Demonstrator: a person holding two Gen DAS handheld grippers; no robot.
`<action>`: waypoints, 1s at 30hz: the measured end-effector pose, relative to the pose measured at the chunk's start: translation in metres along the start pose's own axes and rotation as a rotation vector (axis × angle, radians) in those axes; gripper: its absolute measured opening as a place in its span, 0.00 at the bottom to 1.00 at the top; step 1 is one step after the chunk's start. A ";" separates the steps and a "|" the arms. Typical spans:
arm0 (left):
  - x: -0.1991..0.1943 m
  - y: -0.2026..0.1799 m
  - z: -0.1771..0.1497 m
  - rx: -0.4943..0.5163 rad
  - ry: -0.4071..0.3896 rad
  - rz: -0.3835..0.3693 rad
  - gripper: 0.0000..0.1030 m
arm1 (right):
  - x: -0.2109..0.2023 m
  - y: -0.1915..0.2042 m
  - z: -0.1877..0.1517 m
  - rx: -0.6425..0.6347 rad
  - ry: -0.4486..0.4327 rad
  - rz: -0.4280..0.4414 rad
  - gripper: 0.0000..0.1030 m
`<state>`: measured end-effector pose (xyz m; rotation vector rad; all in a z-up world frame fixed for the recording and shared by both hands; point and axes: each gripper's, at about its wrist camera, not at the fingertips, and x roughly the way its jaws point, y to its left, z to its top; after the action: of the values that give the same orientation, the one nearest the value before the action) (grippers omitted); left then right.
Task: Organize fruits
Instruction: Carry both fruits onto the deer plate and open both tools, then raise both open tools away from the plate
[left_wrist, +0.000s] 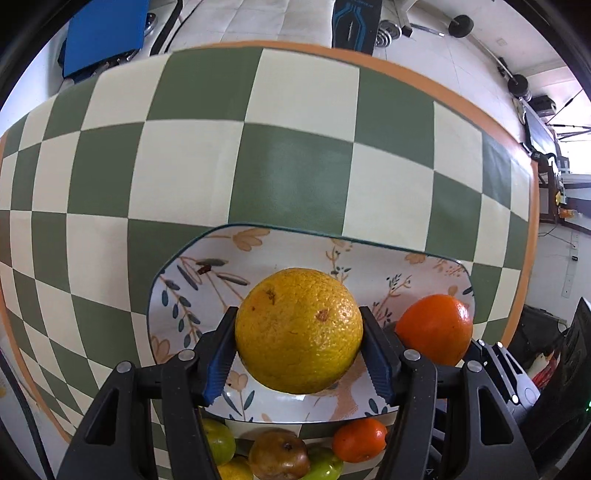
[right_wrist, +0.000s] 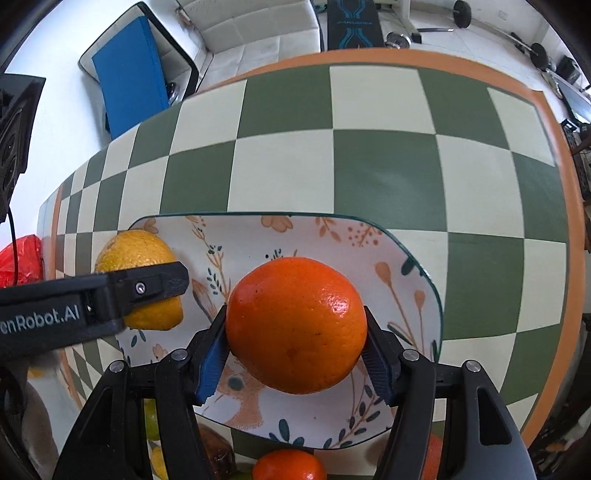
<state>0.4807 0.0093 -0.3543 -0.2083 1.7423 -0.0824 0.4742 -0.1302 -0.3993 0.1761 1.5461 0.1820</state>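
My left gripper (left_wrist: 298, 332) is shut on a yellow orange (left_wrist: 298, 330), held above the floral plate (left_wrist: 207, 295). In the right wrist view the same yellow orange (right_wrist: 136, 254) shows at the left, partly behind the left gripper's finger (right_wrist: 155, 286). My right gripper (right_wrist: 296, 332) is shut on a bright orange (right_wrist: 296, 330) over the floral plate (right_wrist: 332, 240). That bright orange (left_wrist: 436, 328) appears to the right in the left wrist view. Both fruits hang over the plate; whether they touch it I cannot tell.
Below the plate's near edge lie more fruits: a small orange (left_wrist: 360, 439), a brown fruit (left_wrist: 279, 456), green ones (left_wrist: 218, 439). The green and cream checkered tablecloth (left_wrist: 288, 184) stretches beyond the plate. A red bag (right_wrist: 22, 258) sits at the table's left end.
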 end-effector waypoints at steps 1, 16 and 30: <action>0.002 0.001 0.000 -0.006 0.007 -0.003 0.58 | 0.001 -0.002 0.000 0.003 0.012 0.007 0.66; -0.067 0.019 -0.040 0.052 -0.230 0.144 0.86 | -0.051 -0.022 -0.037 0.057 -0.060 -0.047 0.90; -0.117 0.027 -0.142 0.084 -0.431 0.226 0.86 | -0.135 -0.001 -0.113 0.053 -0.211 -0.152 0.90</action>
<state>0.3585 0.0491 -0.2199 0.0341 1.3198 0.0525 0.3586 -0.1621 -0.2704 0.1150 1.3479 0.0015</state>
